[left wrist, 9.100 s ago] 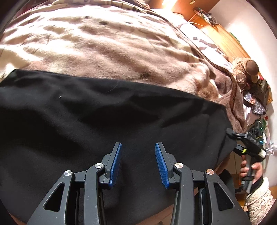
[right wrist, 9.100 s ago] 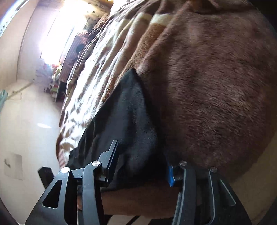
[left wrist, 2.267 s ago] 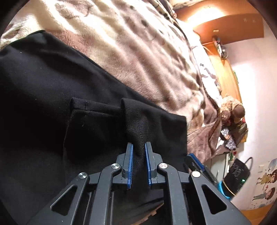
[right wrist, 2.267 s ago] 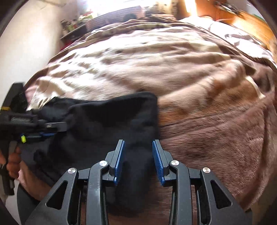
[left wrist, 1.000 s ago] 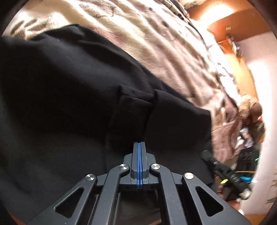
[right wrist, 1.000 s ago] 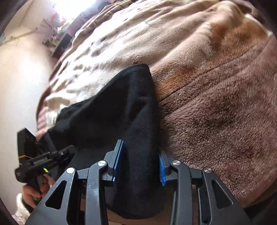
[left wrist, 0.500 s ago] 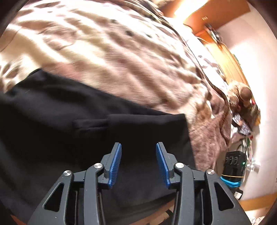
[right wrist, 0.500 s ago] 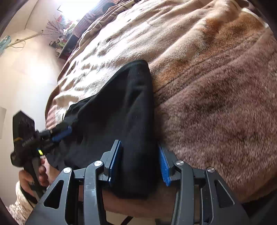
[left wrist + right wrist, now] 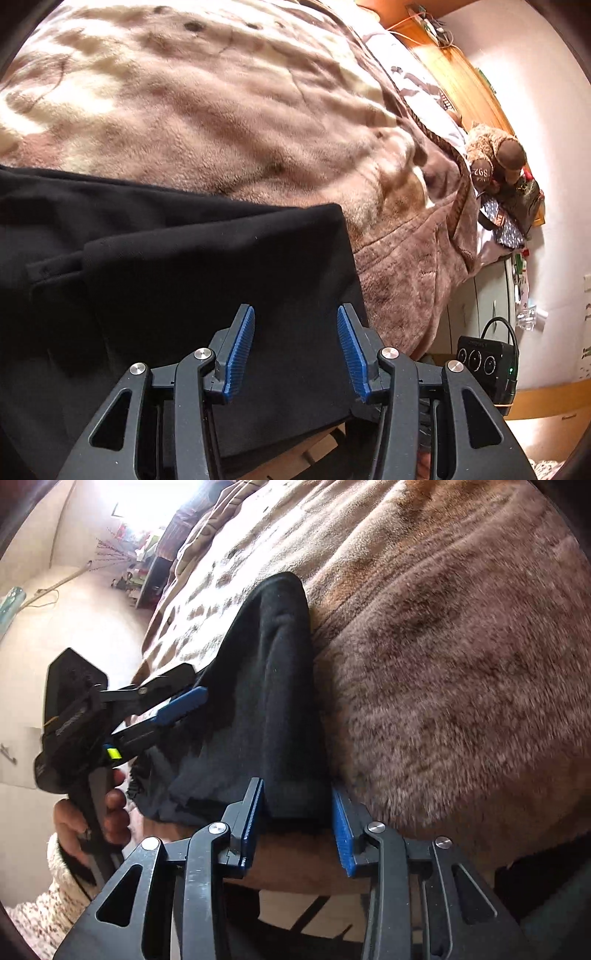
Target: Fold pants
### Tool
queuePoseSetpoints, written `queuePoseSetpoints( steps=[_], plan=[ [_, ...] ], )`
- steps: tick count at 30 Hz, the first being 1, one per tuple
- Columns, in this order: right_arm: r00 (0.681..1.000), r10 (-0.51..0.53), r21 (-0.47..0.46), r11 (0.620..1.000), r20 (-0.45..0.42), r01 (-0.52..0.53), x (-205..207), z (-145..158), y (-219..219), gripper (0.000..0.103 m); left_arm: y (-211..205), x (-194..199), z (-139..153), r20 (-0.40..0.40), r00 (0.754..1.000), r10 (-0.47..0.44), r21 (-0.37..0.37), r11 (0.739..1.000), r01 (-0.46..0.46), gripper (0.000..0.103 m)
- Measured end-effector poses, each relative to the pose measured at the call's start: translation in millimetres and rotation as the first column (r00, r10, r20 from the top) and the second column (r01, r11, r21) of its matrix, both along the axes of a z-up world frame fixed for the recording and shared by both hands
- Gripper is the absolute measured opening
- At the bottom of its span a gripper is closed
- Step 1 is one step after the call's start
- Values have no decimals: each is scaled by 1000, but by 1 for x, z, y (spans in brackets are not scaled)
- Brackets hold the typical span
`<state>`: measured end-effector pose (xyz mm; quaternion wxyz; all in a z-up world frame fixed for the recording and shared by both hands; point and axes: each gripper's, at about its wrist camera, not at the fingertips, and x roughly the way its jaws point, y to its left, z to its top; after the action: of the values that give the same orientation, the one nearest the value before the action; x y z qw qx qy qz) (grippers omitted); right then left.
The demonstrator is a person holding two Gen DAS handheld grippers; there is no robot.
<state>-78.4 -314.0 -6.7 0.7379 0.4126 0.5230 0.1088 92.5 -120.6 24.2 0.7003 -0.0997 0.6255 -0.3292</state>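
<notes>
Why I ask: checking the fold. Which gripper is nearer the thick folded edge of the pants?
Right. The right gripper, jaws just closing, clamps the thick folded edge of the pants; the left gripper, jaws just opened, hovers above their flat panel.

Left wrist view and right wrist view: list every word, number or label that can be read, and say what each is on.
"892": on the brown plush toy at the far edge of the bed, as best it reads.
Label on the dotted package below the toy: too blurred to read.
Black box with three round dials: no readable marking.
Right wrist view: no text.
</notes>
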Motion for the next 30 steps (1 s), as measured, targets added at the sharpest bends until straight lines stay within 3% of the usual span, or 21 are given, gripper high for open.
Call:
queuePoseSetpoints(
  steps=[2, 3, 4, 7, 10, 13, 15, 16, 23, 25, 26, 30],
  plan=[
    [1000, 5, 43, 999, -17, -4, -9, -2, -7, 33, -2, -1, 0, -1, 1000, 5, 2, 1000, -5, 59],
    [999, 23, 59, 998, -27, -21, -14, -4, -7, 19, -3, -1, 0, -4, 1000, 5, 1, 1000, -5, 59],
    [998, 46, 46, 998, -36, -44, -19, -4, -5, 15, -3, 0, 0, -4, 1000, 6, 1, 1000, -6, 59],
    [998, 49, 1, 999, -47, -49, -29, -5, -7, 13, -7, -1, 5, 7, 1000, -1, 3, 1000, 1, 59],
    [998, -46, -38, 998, 39, 48, -32, 15, -30, 14, -10, -1, 6, 8, 1000, -8, 11, 1000, 8, 60],
    [996, -61, -64, 996, 71, 65, -16, 23, -37, 25, -15, 2, 5, 2, 1000, -7, 19, 1000, 7, 60],
    [998, -18, -35, 999, 68, 21, -1, 18, -29, 49, -20, 3, 4, -11, 1000, -21, 29, 999, 21, 62],
    [998, -5, -37, 999, 59, 7, 5, 14, -24, 52, -24, 3, 4, -13, 999, -35, 35, 999, 36, 63],
    [998, 62, -48, 997, 26, -61, 27, -5, 7, 53, -55, 3, 2, 3, 990, -138, 126, 983, 136, 67],
    [997, 71, -37, 997, 33, -69, 28, -4, 6, 49, -64, 4, 1, -4, 988, -154, 152, 976, 153, 67],
    [996, 76, -48, 996, 39, -74, 27, -3, 7, 40, -69, 4, 0, -12, 986, -169, 164, 972, 169, 67],
    [988, 115, -173, 980, 105, -96, 22, 14, 19, 29, -84, 3, 1, -11, 977, -212, 209, 955, 209, 68]
  ],
)
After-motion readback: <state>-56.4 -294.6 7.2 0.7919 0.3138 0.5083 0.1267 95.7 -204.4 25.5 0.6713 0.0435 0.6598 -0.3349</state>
